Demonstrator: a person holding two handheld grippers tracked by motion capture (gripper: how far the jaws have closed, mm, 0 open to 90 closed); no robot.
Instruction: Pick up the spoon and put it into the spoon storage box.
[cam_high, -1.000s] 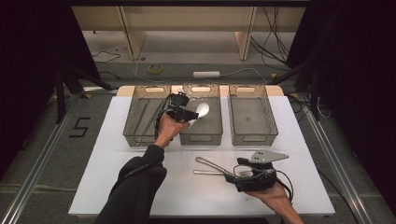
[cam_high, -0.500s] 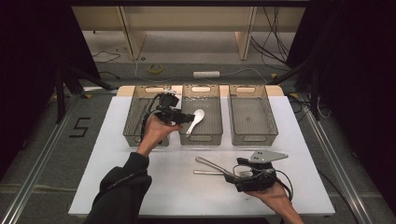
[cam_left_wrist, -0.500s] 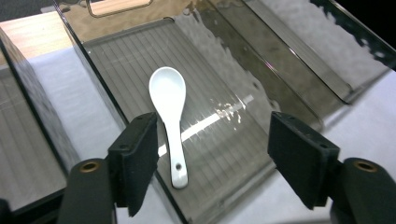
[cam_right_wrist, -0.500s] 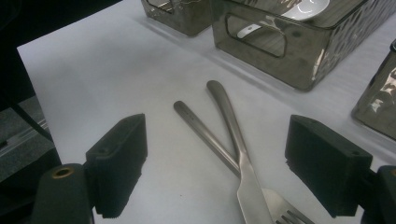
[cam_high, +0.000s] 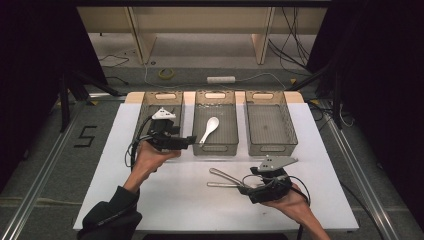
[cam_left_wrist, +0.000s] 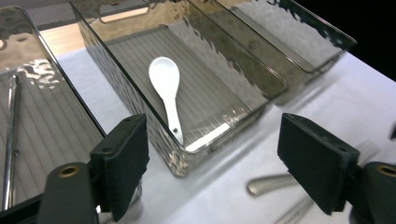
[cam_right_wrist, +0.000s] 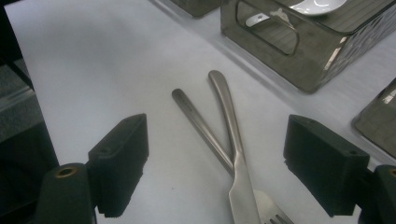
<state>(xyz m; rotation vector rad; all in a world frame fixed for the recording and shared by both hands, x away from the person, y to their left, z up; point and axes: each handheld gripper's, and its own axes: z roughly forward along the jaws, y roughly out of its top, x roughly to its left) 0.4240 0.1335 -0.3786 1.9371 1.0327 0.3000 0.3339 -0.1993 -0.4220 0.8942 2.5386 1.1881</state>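
Observation:
A white ceramic spoon (cam_high: 210, 129) (cam_left_wrist: 167, 88) lies flat in the middle smoky plastic bin (cam_high: 215, 149) (cam_left_wrist: 224, 135). My left gripper (cam_high: 192, 142) (cam_left_wrist: 212, 140) hovers over the near end of the left bin (cam_high: 146, 107), pointing right. Its jaws have just been opening and stand open with nothing between them. A steel fork (cam_right_wrist: 236, 154) and a second steel handle (cam_right_wrist: 198, 122) lie crossed on the white table (cam_high: 175, 195). My right gripper (cam_high: 245, 184) (cam_right_wrist: 217, 135) rests open just right of this cutlery (cam_high: 222, 177), jaws either side of it without touching.
A third bin (cam_high: 270, 131) stands at the right with no contents. A thin metal utensil (cam_left_wrist: 10, 135) lies in the left bin. The person's forearms reach in from the near edge. Cables and a power strip (cam_high: 221, 79) lie on the floor beyond the table.
The left gripper let go of the white spoon, which now lies in the middle bin. It then pulled back left and toward the near side. The right hand has stayed still.

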